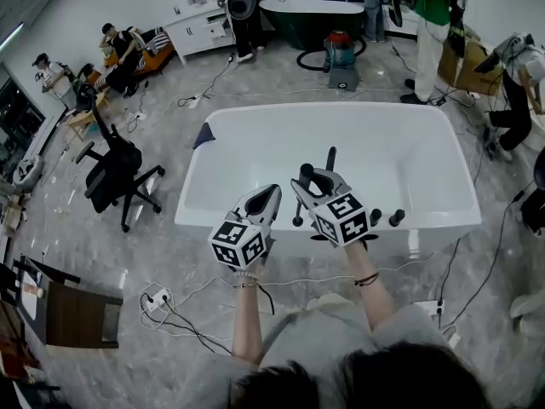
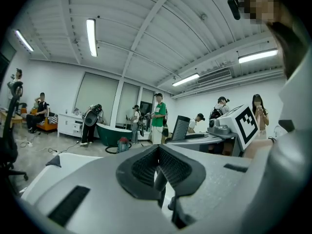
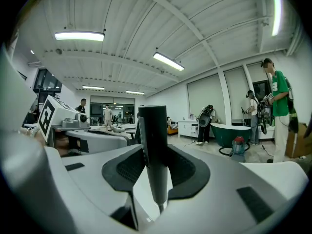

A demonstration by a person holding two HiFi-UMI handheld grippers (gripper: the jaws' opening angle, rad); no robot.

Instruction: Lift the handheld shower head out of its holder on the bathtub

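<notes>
Head view: we look down on a white bathtub [image 1: 341, 109], w/ both grippers over its near rim, side by side. The right gripper [image 1: 308, 177] is clamped on the black handheld shower head [image 1: 330, 158], which stands about upright, its top poking out past the jaws twd the tub's inside. Its lower end is hidden by the gripper, so we can't tell if it's clear of the holder. The left gripper [image 1: 271, 191] sits just left of it, jaws together, nothing in them. Black tap knobs [image 1: 396, 218] sit on the near rim, right of the right gripper. A black office chair [image 1: 115, 173] stands left of the tub. A dark green tub [image 1: 311, 15] and a red vacuum [image 1: 339, 48] are at the far side.

Left gripper view: the left gripper [image 2: 158, 152] has its pads meeting at the tips and grips nothing. The right gripper's marker cube [image 2: 243, 123] shows at right. The white tub [image 2: 53, 172] is below, the green tub [image 2: 113, 133] far off, and a person in a green shirt [image 2: 158, 116] beside it.

Right gripper view: the right gripper [image 3: 155, 160] has its jaws apart, pads pressed on either side of the shower head [image 3: 155, 145]. The shower head stands upright and narrows to a thin tip at the bottom. The left gripper's cube [image 3: 51, 113] shows at left, the green tub [image 3: 229, 130] far right.
</notes>
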